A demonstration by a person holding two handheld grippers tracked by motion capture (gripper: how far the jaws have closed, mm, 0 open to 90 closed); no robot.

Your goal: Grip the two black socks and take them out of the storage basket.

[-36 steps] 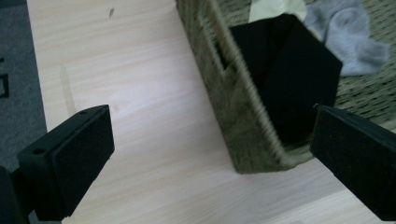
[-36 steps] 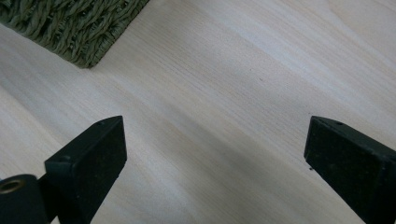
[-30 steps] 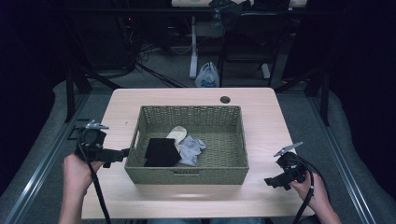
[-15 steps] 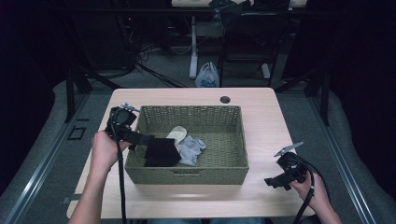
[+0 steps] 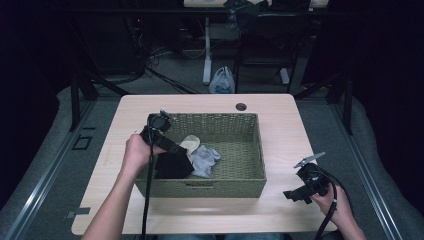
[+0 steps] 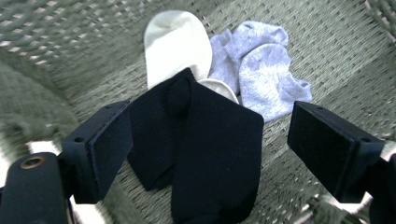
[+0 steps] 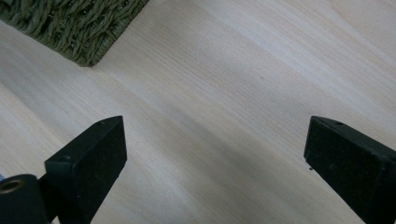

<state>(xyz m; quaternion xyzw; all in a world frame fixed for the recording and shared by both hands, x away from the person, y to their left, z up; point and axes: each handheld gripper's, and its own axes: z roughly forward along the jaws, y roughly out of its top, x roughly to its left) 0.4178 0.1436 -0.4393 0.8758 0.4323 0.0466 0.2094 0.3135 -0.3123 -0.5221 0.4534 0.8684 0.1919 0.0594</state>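
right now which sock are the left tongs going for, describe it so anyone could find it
Look in the woven green basket in the middle of the table. At its left end lies a small heap of socks; it is the long black sock nearest the front wall, the only dark one beside a cream and a grey.

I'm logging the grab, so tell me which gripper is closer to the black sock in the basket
Left. The left gripper hangs over the black sock inside the basket, jaws closing either side of it without touching yet. The right gripper sits open on the table, outside the basket's right corner.
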